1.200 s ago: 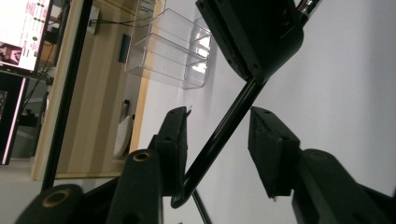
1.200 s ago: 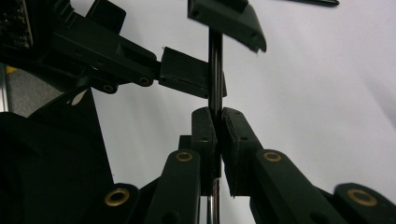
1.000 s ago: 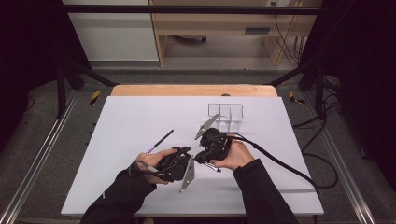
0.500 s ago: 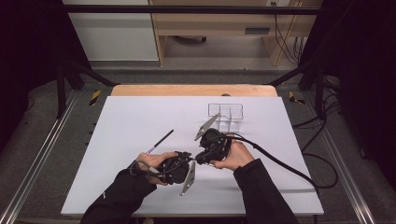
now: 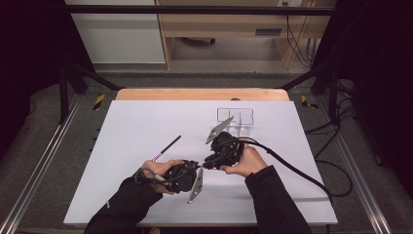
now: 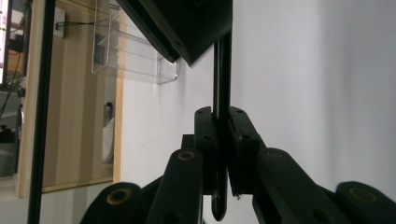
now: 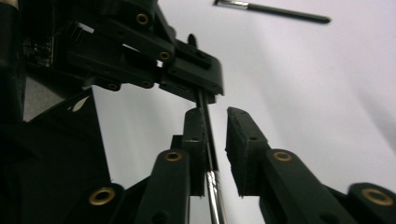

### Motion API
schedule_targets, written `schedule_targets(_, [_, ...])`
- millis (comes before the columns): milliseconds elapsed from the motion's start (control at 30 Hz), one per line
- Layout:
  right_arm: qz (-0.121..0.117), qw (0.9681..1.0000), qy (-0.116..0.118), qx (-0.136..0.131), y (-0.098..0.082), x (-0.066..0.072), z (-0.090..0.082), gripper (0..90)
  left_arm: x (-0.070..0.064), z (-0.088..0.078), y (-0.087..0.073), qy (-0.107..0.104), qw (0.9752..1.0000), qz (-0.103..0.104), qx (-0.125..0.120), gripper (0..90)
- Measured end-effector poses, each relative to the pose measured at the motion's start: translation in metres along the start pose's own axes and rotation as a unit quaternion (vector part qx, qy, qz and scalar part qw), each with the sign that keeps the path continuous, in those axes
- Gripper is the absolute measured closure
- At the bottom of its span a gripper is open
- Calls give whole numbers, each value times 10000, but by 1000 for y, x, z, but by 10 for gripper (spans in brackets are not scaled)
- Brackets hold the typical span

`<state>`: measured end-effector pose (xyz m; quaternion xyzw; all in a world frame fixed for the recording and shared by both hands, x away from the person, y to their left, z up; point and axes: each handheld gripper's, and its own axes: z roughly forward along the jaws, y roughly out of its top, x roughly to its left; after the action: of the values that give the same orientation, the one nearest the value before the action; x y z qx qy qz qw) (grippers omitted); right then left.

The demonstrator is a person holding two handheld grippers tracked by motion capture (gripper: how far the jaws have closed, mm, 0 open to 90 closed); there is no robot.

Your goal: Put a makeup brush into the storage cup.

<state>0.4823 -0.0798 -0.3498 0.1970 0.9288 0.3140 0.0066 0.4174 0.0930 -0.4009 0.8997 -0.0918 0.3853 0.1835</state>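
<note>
The left gripper (image 6: pixel 223 154) has just clamped its jaws on the slim brush (image 6: pixel 221 79) over the white table (image 5: pixel 146 126) while the right gripper (image 7: pixel 215 135) has been opening (pads now parted), suggesting a handover.

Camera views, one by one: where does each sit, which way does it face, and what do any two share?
High view: above the person's side, looking forward and down on the white table; both forearms, left hand-held gripper, right hand-held gripper.
Left gripper view: rides the left hand-held gripper, looking along its jaws, shut on a thin black brush; clear rack beyond.
Right gripper view: looks along its own parted jaws at the left hand-held gripper.
Shared: both gripper views show that brush; high and right gripper views show the loose brush.
</note>
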Motion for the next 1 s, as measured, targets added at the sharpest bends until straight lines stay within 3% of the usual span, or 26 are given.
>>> schedule_targets(167, [18, 9988, -300, -377, 0, -2, -9, 676, 0, 0, -8, -2, 9998, -172, 59, 833])
schedule_targets(233, [72, 9969, -496, -598, -1, -4, -15, 617, 0, -1, -11, -15, 9997, -240, 70, 833])
schedule_targets(333, [109, 9952, -603, -762, -2, -5, -19, 568, 1, -3, -14, -18, 9994, -331, 94, 832])
schedule_targets(500, [289, 9858, -1028, -1297, -8, -9, -30, 402, 2, -4, -23, -40, 9975, -697, 85, 832])
schedule_targets(567, [376, 9818, -1184, -1434, -10, -11, -32, 367, 3, -3, -27, -67, 9961, -875, 116, 832])
schedule_targets(600, [376, 9818, -1184, -1434, -10, -11, -32, 367, 3, -2, -29, -79, 9953, -963, 103, 832])
schedule_targets(633, [449, 9786, -1264, -1560, -12, -12, -34, 337, 2, -2, -31, -101, 9943, -1058, 81, 832])
schedule_targets(667, [465, 9775, -1309, -1590, -13, -13, -35, 315, 2, -2, -32, -120, 9933, -1145, 79, 832])
schedule_targets(800, [494, 9752, -1451, -1596, -17, -13, -35, 266, 2, -1, -37, -132, 9904, -1372, 98, 832])
schedule_targets(1000, [512, 9735, -1508, -1643, -22, -13, -35, 240, 0, 0, -43, -114, 9836, -1802, 29, 832])
